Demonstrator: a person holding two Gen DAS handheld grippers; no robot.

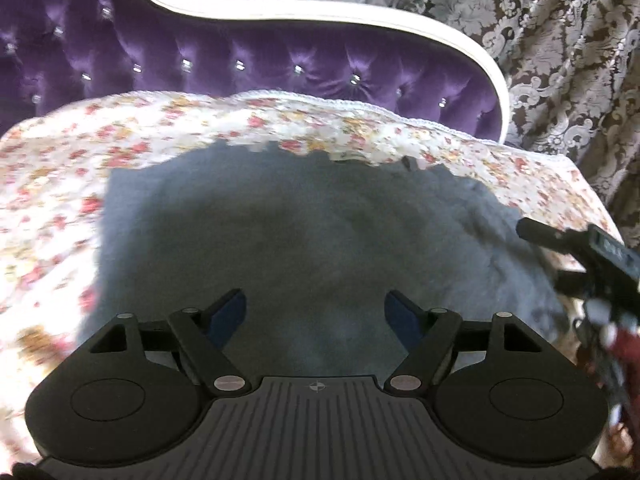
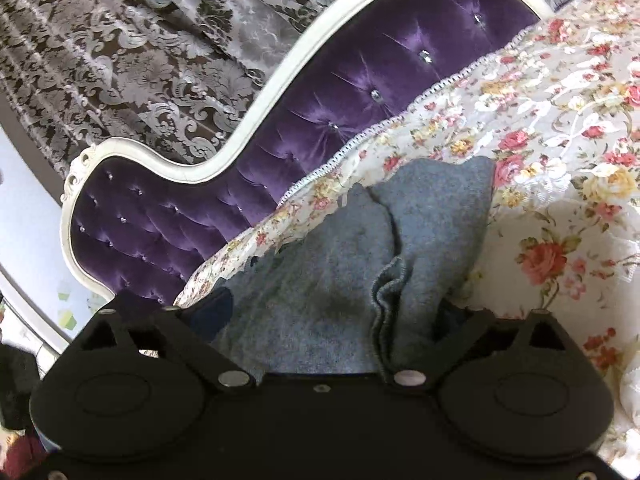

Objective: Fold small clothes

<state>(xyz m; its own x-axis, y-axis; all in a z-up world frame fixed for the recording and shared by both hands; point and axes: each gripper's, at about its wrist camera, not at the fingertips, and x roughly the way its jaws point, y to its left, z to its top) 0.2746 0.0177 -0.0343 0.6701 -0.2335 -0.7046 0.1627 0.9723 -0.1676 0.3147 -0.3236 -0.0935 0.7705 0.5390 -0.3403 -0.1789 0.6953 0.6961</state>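
Note:
A small grey-blue knit garment lies spread on the floral bedspread. My left gripper is open, its blue-padded fingers wide apart just above the garment's near part. In the right wrist view the same garment is bunched, with a ribbed fold standing up near my right finger. My right gripper is open over the cloth, jaws spread, nothing pinched. The right gripper also shows at the right edge of the left wrist view, beside the garment's right side.
A purple tufted headboard with a white frame stands behind the bed. Patterned grey-brown curtains hang beyond it. The bedspread's laced edge runs along the headboard.

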